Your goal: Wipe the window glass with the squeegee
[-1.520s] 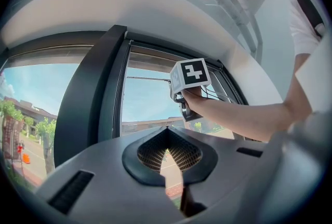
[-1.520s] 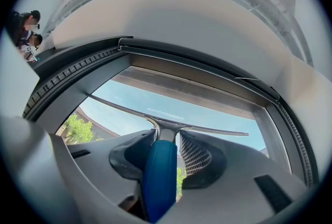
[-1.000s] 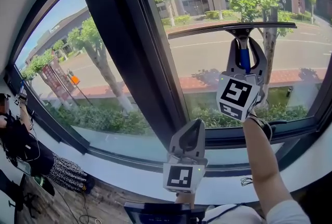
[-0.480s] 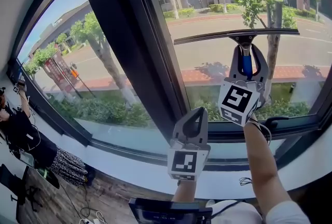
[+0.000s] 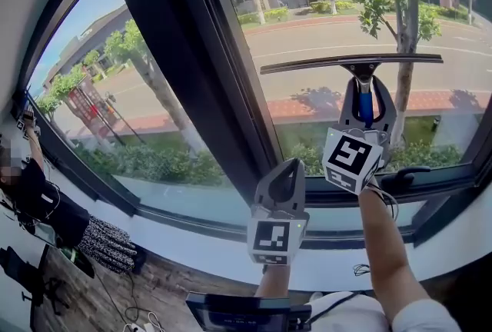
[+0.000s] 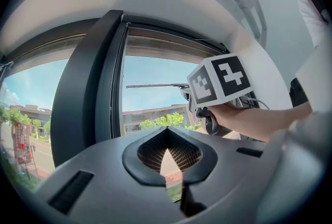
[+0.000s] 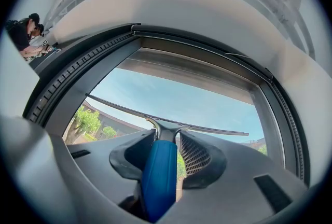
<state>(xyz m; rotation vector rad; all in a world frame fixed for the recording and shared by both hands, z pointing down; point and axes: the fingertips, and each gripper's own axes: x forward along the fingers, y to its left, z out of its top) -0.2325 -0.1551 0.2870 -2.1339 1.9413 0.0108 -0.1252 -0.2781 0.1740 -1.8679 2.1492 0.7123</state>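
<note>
Squeegee point(image 5: 366, 104): upright in my right claw, pressed to the right-hand pane about halfway up. The head is up and the grip points down toward me.
Blade point(image 5: 350, 61): long, thin and dark. It lies nearly level across the pane, with its left end near the frame post and a touch lower than the right.
Handle point(image 7: 160, 176): smooth blue grip that narrows to a dark neck, which forks into the blade.
Right claw point(image 5: 367, 84): clamped on the blue handle just below the neck, one jaw on each side.
Step in hand: I judge this to be a downward pull on the pane, with the lower half not yet covered.
Doing it well: I should press evenly so the whole rubber edge meets the glass. I should hold the blade level and draw straight down to the lower frame point(image 5: 430, 192) in one unbroken pass. I should not twist my wrist, since the smooth handle could turn between the jaws. The next pass should overlap this one.
Window glass point(image 5: 438, 11): clear and brightly lit, showing trees, a road and buildings outside. I can't make out streaks or water on it.
Left claw point(image 5: 291, 166): jaws together at the tips with nothing between them. It is held low near the sill, well apart from the squeegee.
Frame post point(image 5: 192, 69): wide, dark and slanted, dividing my pane from the left one.
</note>
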